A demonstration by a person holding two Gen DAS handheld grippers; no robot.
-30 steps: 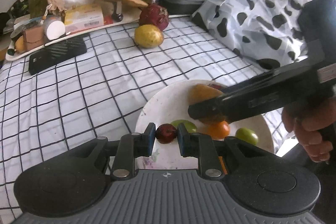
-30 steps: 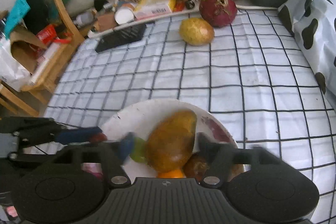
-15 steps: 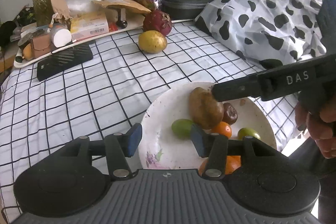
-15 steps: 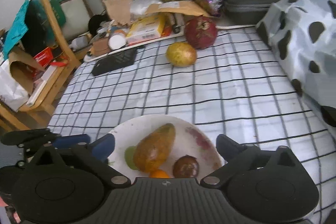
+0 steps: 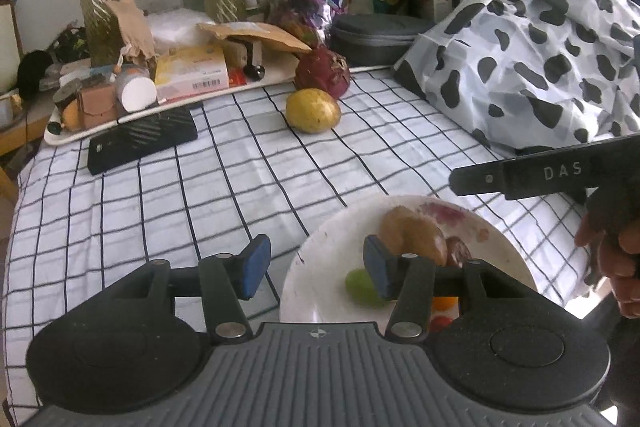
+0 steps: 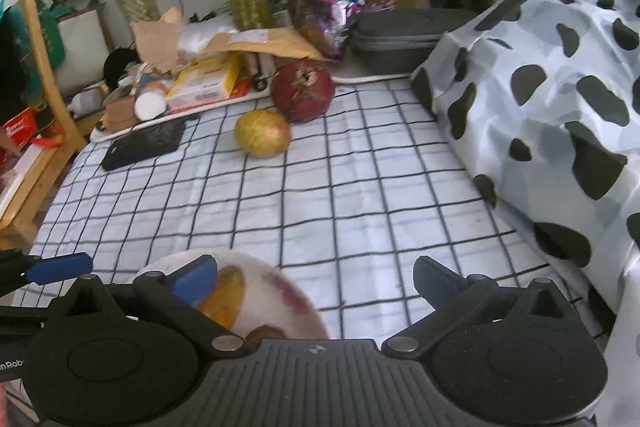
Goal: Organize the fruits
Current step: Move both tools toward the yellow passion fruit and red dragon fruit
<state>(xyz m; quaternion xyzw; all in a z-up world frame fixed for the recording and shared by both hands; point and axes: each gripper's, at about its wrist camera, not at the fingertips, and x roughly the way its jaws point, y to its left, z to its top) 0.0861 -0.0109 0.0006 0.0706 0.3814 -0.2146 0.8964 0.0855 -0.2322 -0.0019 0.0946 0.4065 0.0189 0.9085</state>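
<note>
A white plate on the checked cloth holds a brown mango, a green fruit, a dark brown fruit and an orange. My left gripper hovers open over the plate's left rim, with nothing between its blue pads. My right gripper stands wide open and empty above the plate and mango; its finger shows in the left wrist view. Far across the cloth lie a yellow fruit and a red pomegranate.
A cow-patterned cloth heaps up along the right. At the back stand a cluttered white tray, a black box, a grey case and glass vases. A hand holds the right gripper. A wooden chair stands left.
The left gripper opened and let go of a small dark red fruit over the plate. The right gripper opened off the mango. Both drew back and tilted up.
</note>
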